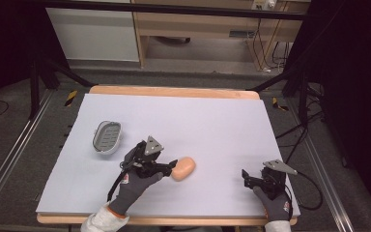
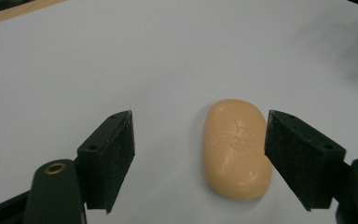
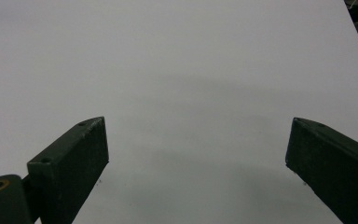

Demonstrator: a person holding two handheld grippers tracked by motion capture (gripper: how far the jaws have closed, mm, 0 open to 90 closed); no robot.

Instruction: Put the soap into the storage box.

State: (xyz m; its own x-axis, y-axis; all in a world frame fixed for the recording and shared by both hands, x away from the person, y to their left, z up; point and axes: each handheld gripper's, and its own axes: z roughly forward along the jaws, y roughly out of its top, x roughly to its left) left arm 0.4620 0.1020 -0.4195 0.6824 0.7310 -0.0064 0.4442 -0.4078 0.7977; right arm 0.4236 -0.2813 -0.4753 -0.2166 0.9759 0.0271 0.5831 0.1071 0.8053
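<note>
1. From above, the left gripper (image 1: 170, 166) sits against the near-left side of a peach soap bar (image 1: 183, 168) lying mid-table; a grey soap dish (image 1: 107, 136) stands well apart to the left. The right gripper (image 1: 249, 178) rests low near the right front corner.

2. Left gripper view: jaws wide apart and holding nothing; the soap bar (image 2: 236, 148) lies off-centre, touching the right-hand pad. I'd shift that way before closing, so both pads meet its long flanks.

3. Right gripper view: jaws wide apart over the bare white table (image 3: 182, 70), gripping nothing.
</note>
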